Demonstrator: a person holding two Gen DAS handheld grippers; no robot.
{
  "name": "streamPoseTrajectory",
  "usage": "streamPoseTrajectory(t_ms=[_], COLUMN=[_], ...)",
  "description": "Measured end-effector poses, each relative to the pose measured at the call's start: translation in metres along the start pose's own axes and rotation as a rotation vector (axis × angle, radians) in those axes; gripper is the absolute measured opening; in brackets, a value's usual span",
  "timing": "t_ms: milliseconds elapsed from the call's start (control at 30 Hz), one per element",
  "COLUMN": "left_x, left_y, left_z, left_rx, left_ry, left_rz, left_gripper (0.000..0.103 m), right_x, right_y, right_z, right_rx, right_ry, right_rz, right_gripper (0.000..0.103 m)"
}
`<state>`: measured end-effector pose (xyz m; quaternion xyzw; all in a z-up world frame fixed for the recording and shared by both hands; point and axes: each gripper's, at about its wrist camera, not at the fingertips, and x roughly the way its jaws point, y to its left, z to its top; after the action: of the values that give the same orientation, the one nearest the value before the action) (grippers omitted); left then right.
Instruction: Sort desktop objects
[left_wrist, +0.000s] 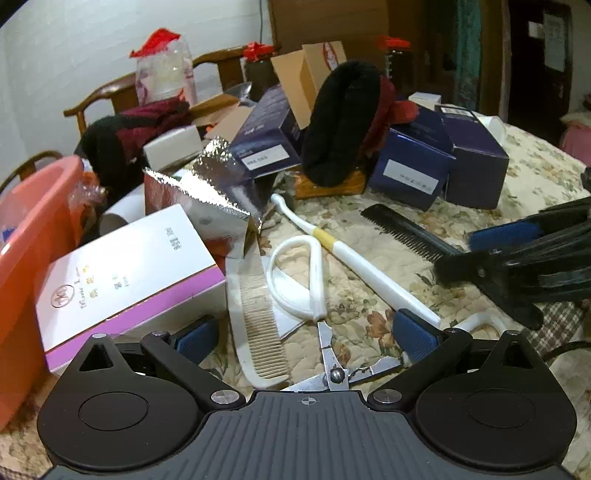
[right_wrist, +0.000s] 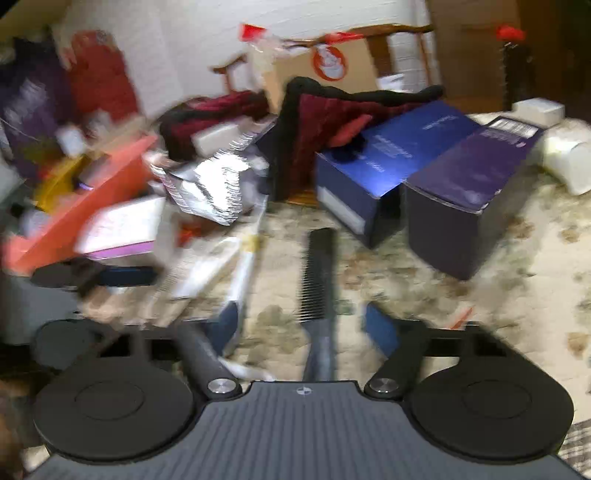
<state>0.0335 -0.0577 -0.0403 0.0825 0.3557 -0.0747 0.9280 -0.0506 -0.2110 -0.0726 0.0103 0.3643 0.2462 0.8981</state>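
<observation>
White-handled scissors (left_wrist: 314, 280) lie on the floral tablecloth (left_wrist: 535, 177), blades towards me. My left gripper (left_wrist: 304, 338) is open and straddles the scissors' blades, and its blue pads (left_wrist: 195, 339) stand clear of them. A beige comb (left_wrist: 258, 321) lies just left of the scissors, and a white stick with a yellow band (left_wrist: 362, 266) lies to their right. The black comb (right_wrist: 319, 273) lies lengthwise between the fingers of my right gripper (right_wrist: 303, 325), which is open with a gap on each side. In the left wrist view the right gripper (left_wrist: 461, 251) hovers at the black comb's (left_wrist: 399, 229) handle end.
A white and purple box (left_wrist: 129, 273) and an orange basin (left_wrist: 33, 251) crowd the left. A silver foil bag (left_wrist: 218, 184), dark blue boxes (left_wrist: 410, 166) and a black and red garment (left_wrist: 340, 125) fill the back. The right wrist view is motion-blurred.
</observation>
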Motion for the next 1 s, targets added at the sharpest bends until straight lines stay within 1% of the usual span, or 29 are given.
streamPoseTrajectory(t_ms=[33, 67, 100, 133, 167, 200, 233, 267, 300, 333, 367, 433, 467, 500, 533, 567, 600, 633, 667, 700, 733, 767, 800, 833, 867, 900, 933, 967, 1000], left_x=[0.001, 0.002, 0.001, 0.000, -0.001, -0.004, -0.008, -0.009, -0.009, -0.009, -0.009, -0.010, -0.011, -0.011, -0.011, -0.011, -0.011, -0.011, -0.011, -0.011, -0.011, -0.011, -0.011, -0.011, -0.011, -0.010, -0.010, -0.008, -0.007], left_y=[0.001, 0.003, 0.004, 0.005, 0.006, 0.006, 0.005, 0.006, 0.007, 0.007, 0.006, 0.006, 0.006, 0.007, 0.007, 0.006, 0.006, 0.005, 0.004, 0.004, 0.005, 0.006, 0.007, 0.008, 0.007, 0.006, 0.004, 0.002, 0.002], left_z=[0.000, -0.001, -0.002, -0.004, -0.005, -0.005, -0.004, -0.003, -0.002, -0.001, 0.000, -0.001, -0.002, -0.002, -0.002, -0.002, -0.003, -0.003, -0.004, -0.005, -0.005, -0.006, -0.005, -0.005, -0.005, -0.006, -0.005, -0.005, -0.005], left_rx=[-0.017, -0.029, -0.036, -0.048, -0.063, -0.064, -0.062, -0.064, -0.070, -0.077, -0.073, -0.064, -0.072, -0.077, -0.077, -0.070, -0.066, -0.062, -0.057, -0.053, -0.052, -0.053, -0.057, -0.054, -0.043, -0.031, -0.021, -0.014, -0.005], left_ry=[0.004, 0.002, -0.004, -0.012, -0.019, -0.029, -0.040, -0.043, -0.041, -0.039, -0.040, -0.042, -0.040, -0.038, -0.037, -0.038, -0.040, -0.043, -0.047, -0.049, -0.051, -0.052, -0.051, -0.048, -0.049, -0.051, -0.051, -0.050, -0.051], left_rz=[0.001, 0.002, 0.000, -0.001, -0.006, -0.007, 0.009, 0.019, 0.015, 0.024, 0.036, 0.039, 0.037, 0.032, 0.025, 0.029, 0.033, 0.037, 0.045, 0.045, 0.040, 0.035, 0.031, 0.027, 0.024, 0.033, 0.066, 0.097, 0.119], left_gripper=[0.102, 0.102, 0.101, 0.097, 0.088, 0.080, 0.061, 0.046, 0.042, 0.035, 0.031, 0.031, 0.033, 0.040, 0.044, 0.044, 0.043, 0.034, 0.031, 0.031, 0.031, 0.031, 0.032, 0.036, 0.043, 0.048, 0.060, 0.071, 0.074], right_x=[0.003, 0.005, 0.006, 0.007, 0.006, 0.006, 0.007, 0.007, 0.004, -0.001, -0.005, -0.008, -0.007, -0.007, -0.007, -0.009, -0.010, -0.011, -0.011, -0.011, -0.013, -0.014, -0.015, -0.015, -0.014, -0.011, -0.008, -0.002, 0.007], right_y=[0.011, 0.016, 0.018, 0.018, 0.020, 0.020, 0.017, 0.011, 0.005, -0.001, -0.008, -0.014, -0.016, -0.017, -0.017, -0.015, -0.011, -0.008, -0.004, -0.002, -0.001, 0.001, 0.004, 0.007, 0.013, 0.020, 0.026, 0.032, 0.037], right_z=[0.000, 0.000, 0.002, 0.003, 0.002, 0.000, -0.003, -0.005, -0.005, -0.004, -0.003, -0.002, -0.001, -0.001, -0.002, -0.001, -0.002, -0.003, -0.003, -0.004, -0.004, -0.004, -0.003, -0.001, 0.003, 0.008, 0.013, 0.019, 0.024], right_rx=[-0.078, -0.107, -0.095, -0.081, -0.083, -0.084, -0.066, -0.039, -0.020, 0.008, 0.045, 0.082, 0.085, 0.086, 0.086, 0.077, 0.059, 0.035, 0.009, -0.002, -0.006, -0.008, -0.011, -0.015, -0.026, -0.043, -0.061, -0.077, -0.092], right_ry=[-0.015, -0.018, -0.008, -0.006, -0.024, -0.046, -0.051, -0.048, -0.052, -0.052, -0.060, -0.068, -0.061, -0.053, -0.049, -0.049, -0.060, -0.071, -0.076, -0.080, -0.092, -0.103, -0.116, -0.126, -0.126, -0.112, -0.097, -0.078, -0.049], right_rz=[-0.096, -0.110, -0.102, -0.121, -0.155, -0.208, -0.248, -0.229, -0.203, -0.166, -0.126, -0.109, -0.099, -0.076, -0.039, -0.022, -0.023, -0.038, -0.054, -0.054, -0.039, -0.021, 0.004, 0.020, 0.021, 0.015, 0.006, -0.006, -0.019], right_gripper=[0.023, 0.017, 0.012, 0.005, 0.000, 0.000, 0.000, 0.000, 0.000, 0.000, 0.000, 0.000, 0.000, 0.000, 0.001, 0.002, 0.002, 0.003, 0.005, 0.013, 0.029, 0.041, 0.065, 0.073, 0.072, 0.072, 0.072, 0.072, 0.069])
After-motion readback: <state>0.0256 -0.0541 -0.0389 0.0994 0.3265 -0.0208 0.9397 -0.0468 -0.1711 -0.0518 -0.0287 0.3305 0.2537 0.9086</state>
